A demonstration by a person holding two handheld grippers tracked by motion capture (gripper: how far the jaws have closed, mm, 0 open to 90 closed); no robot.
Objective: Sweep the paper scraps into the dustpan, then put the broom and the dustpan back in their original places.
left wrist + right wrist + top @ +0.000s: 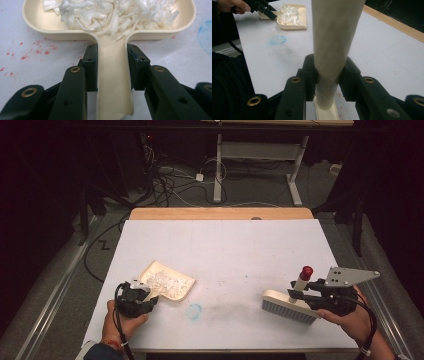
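Note:
A cream dustpan (175,289) lies flat at the table's front left, holding a heap of white paper shreds (162,280). My left gripper (149,293) is shut on its handle (112,75), with the pads pressing both sides just behind the pan (37,27) and the shreds (112,12). At the front right, a cream brush (287,306) rests bristles-down on the table. Its handle (302,279), tipped in red, rises at a slant. My right gripper (300,294) is shut on that handle (334,37), low near the brush head.
A blue smudge (194,310) marks the white table cover (230,245) between the two tools, and red specks (37,51) lie beside the dustpan. A wooden table edge (220,213) runs along the back. Beyond it stand desk legs (218,175) and floor cables (170,180).

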